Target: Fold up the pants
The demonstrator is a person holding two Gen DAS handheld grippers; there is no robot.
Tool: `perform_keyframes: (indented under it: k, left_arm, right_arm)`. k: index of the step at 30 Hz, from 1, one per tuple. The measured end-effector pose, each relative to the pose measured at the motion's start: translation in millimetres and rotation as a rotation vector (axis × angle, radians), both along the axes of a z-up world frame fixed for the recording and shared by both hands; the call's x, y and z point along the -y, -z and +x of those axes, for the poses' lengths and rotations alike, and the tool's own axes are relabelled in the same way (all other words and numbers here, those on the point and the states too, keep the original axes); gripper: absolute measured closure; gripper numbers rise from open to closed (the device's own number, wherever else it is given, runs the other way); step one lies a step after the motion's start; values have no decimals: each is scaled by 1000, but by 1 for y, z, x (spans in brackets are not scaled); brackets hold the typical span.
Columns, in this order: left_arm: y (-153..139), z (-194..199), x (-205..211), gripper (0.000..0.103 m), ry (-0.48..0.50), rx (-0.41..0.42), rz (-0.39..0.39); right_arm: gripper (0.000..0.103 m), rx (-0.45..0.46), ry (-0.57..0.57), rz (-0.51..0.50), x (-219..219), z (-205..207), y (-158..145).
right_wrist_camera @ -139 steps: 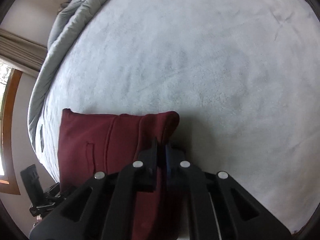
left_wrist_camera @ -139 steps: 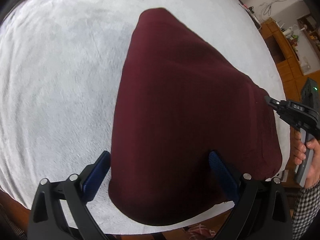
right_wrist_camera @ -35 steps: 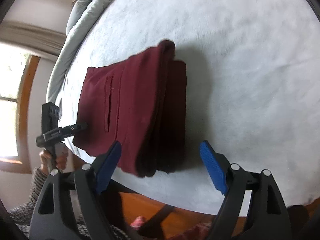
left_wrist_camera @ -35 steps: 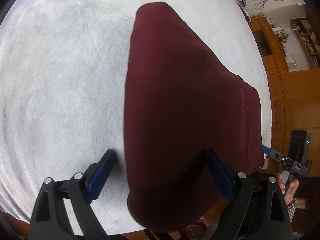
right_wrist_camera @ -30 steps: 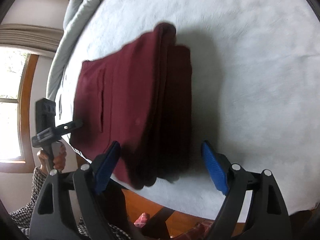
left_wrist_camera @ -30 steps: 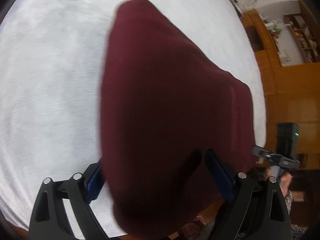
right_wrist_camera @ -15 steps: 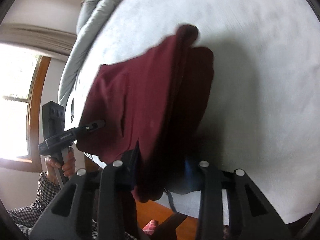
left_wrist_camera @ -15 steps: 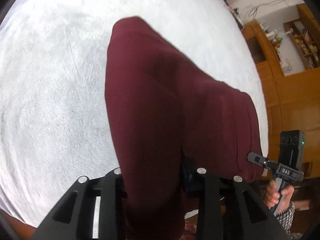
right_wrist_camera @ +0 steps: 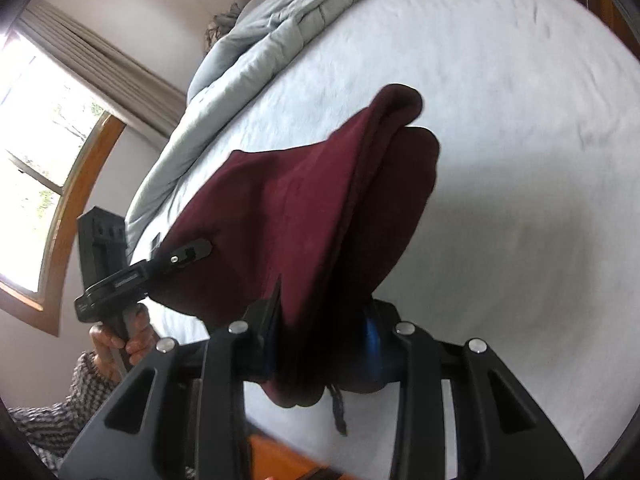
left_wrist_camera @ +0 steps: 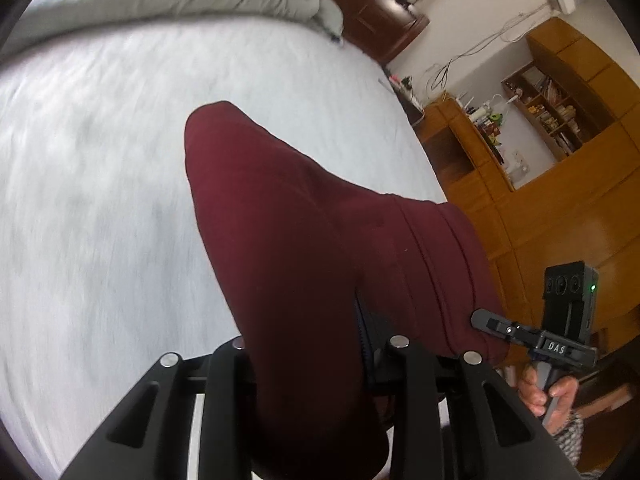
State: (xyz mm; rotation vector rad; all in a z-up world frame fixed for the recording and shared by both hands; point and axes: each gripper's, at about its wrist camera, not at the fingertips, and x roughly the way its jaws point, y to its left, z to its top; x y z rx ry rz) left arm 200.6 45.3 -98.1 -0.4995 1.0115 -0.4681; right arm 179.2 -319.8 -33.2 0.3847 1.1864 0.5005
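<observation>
Pants (left_wrist_camera: 320, 248), folded and maroon, are lifting off the white bed (left_wrist_camera: 100, 208) as I am clenching both near corners, left gripper (left_wrist_camera: 304, 352) and right gripper (right_wrist_camera: 320, 328) each grasping cloth.

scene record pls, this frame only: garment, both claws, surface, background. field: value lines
garment: maroon pants, folded into a thick bundle
garment state: near end lifted off the bed, far end looks low near the surface
left claw: shut on near edge of the pants
right claw: shut on the pants' other near corner
drawstring: hangs below the bundle
surface: bed with white fleece cover
background: grey duvet bunched at far end; wooden shelving; window
</observation>
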Motion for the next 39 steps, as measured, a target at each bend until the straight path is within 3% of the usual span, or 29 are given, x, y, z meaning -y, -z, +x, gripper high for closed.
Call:
perform_keyframes:
  k: [2,4,6,7,9,12,14,15,17,19,21,24,28,29,31,34,36,38,39]
  left_arm:
    - [15,16,0,72,-9,-16,30]
    - [48,31,2,72,-9,-84,58]
    - [88,41,6,69,-5,-188,121]
    - [102,43,8,62,-3,-211,136]
    - [116,42,2,53,-4,-215,116]
    - [109,37,-5,46,-11,-229,99]
    - [95,31,-11,45,-12,-196,163]
    - [83,24,-14,44,-33,-175,241]
    - [54,13,-18,44,-99,-83,316]
    - [25,2,-11,43,-135,11,348]
    - [9,7,0,42,-127,50,301]
    - [17,9,16,42,-84,7,259]
    - [50,3,22,42,-51,-56,345]
    - [58,6,27,42,-47,-57,373]
    - [73,0,27,42,-13,-64,414]
    - [70,-6,35,40,20,-31,479]
    - [60,-10,35,31,11,-26,480]
    - [48,-15,30,10,-24,-21,491]
    - [39,-22,29,7,-44,-12,497]
  right_arm:
    - [70,-24,11,-7,4,20,20]
    - [69,-99,23,-30,6,37,60]
    - [59,-172,21,-85,3,44,97]
    - [55,-200,31,-143,3,44,113]
    - [48,-207,57,-100,11,40,127]
    - [38,-214,85,-75,24,33,121]
    - [40,-184,92,-112,28,25,105]
    - [45,-157,101,-140,28,20,94]
    - [48,-87,91,-200,23,11,68]
    - [51,-9,61,-222,15,3,44]
    - [51,21,26,-220,-2,-2,33]
    - [54,10,-8,-224,-18,-2,38]
    - [54,-93,30,-301,-18,6,73]
    - [48,-121,44,-292,-16,2,83]
    - [47,-151,85,-227,-6,-1,97]
    - [44,-142,104,-186,1,-2,94]
    - [23,-143,118,-212,1,-3,86]
    - [9,-105,117,-271,-3,-10,70]
    - [8,-84,115,-299,-5,-14,63]
